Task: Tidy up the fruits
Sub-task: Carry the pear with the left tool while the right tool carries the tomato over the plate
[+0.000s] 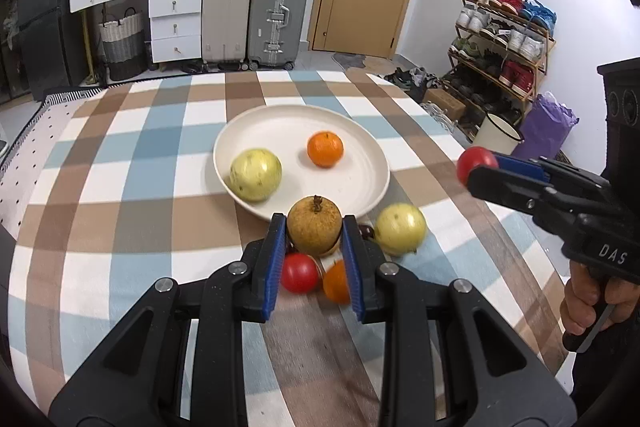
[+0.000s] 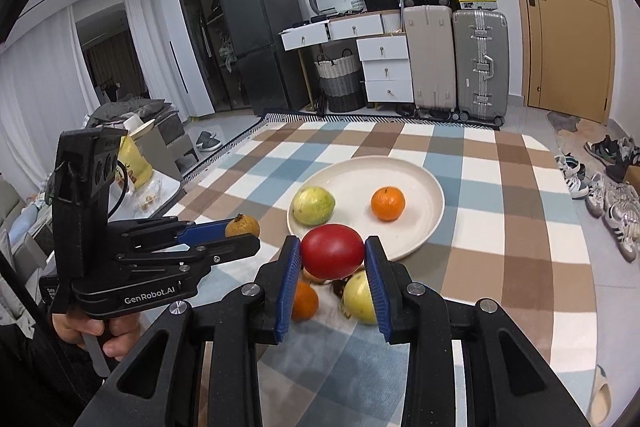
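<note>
Your left tongs (image 1: 315,227) are clamped on the brown pear (image 1: 315,225), which hangs above the bench (image 1: 120,187) just short of the plate (image 1: 360,195), at the rim's 6 o'clock in the left wrist view. Your right tongs (image 2: 333,251) are closed on a red tomato (image 2: 332,255), also held in the air, near the plate's 6 o'clock edge in the right wrist view. On the plate already sit a green guava (image 1: 256,175) at about 8 o'clock and an orange (image 1: 325,149) toward 1 o'clock. On the bench under your tongs remain a second tomato (image 1: 300,273), a second orange (image 1: 336,281) and a yellow-green guava (image 1: 400,229), close together. The main risk, as I judge it, is crowding: both tongs head for the same near rim, so they could knock each other or clip the plate edge. Round fruit released from height may roll, strike the guava or orange, and run off the shallow plate. Squeezing the tomato harder could bruise it. Lowering too early could also scatter the cluster beneath.
</note>
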The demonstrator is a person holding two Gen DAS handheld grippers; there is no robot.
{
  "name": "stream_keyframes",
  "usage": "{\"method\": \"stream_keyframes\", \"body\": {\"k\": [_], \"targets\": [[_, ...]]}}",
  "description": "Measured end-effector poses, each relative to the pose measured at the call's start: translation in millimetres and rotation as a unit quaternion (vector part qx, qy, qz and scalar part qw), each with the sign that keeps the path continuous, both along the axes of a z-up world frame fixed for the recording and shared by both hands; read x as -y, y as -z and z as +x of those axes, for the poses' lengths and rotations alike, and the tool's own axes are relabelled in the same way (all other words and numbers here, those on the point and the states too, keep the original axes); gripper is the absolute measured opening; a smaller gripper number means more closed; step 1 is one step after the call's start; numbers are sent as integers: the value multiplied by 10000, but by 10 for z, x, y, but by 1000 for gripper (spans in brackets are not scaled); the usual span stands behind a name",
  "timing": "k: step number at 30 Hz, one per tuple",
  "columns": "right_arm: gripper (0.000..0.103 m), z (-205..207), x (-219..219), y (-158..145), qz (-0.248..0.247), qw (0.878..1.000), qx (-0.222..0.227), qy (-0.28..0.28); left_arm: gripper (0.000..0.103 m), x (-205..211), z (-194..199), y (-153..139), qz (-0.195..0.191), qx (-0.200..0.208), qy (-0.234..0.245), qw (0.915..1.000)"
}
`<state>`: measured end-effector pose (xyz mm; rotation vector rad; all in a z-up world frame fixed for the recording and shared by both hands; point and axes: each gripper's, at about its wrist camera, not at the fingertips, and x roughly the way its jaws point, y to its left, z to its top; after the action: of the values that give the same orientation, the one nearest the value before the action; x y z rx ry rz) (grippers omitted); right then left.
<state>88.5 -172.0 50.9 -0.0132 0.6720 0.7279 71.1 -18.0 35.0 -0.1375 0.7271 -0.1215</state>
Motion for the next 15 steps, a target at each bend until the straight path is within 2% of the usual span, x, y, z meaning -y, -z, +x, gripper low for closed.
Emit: {"method": "stream_keyframes", "body": {"k": [7,15], "targets": [[33,253,17,-105,110,9999,-2,74,25,-18,239,-83,121,38,-68,9999],[33,529,-1,-88,50,9999,-65,125,25,-26,538,-72,136,-15,-91,9999]]}}
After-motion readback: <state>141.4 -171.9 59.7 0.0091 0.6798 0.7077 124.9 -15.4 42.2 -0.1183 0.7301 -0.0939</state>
